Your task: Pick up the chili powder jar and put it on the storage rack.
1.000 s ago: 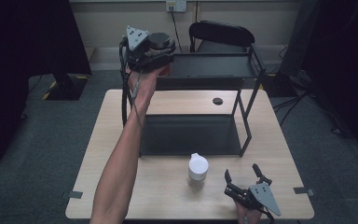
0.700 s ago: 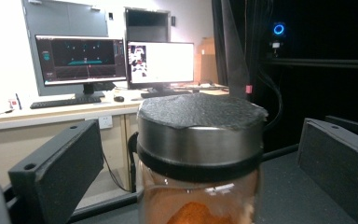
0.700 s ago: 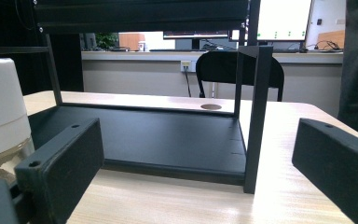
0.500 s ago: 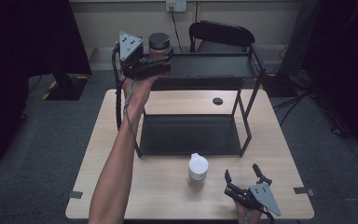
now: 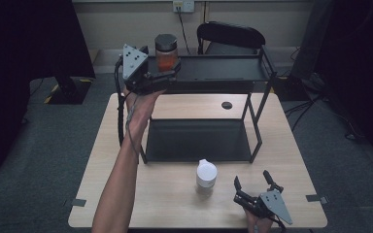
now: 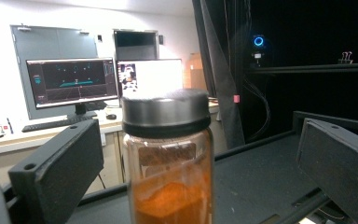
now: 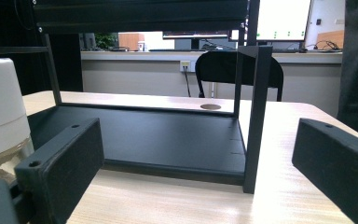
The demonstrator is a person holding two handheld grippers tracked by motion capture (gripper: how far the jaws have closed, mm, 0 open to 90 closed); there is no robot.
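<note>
Orange-filled jar [image 5: 166, 52] upright on shelf [image 5: 223, 68]

nothing readable is showing anywhere. the label on the spice jar [image 6: 167, 161] is sitting blurred behind the glass, and the monitor screens [image 6: 72, 81] behind it are glowing with graphics too small to make out.

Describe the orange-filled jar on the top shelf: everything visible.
The clear glass jar with a dark grey screw lid stands upright on the left end of the black metal rack's top shelf. Orange-red powder fills its lower part. The left gripper has its open jaws either side of it, not touching.
</note>
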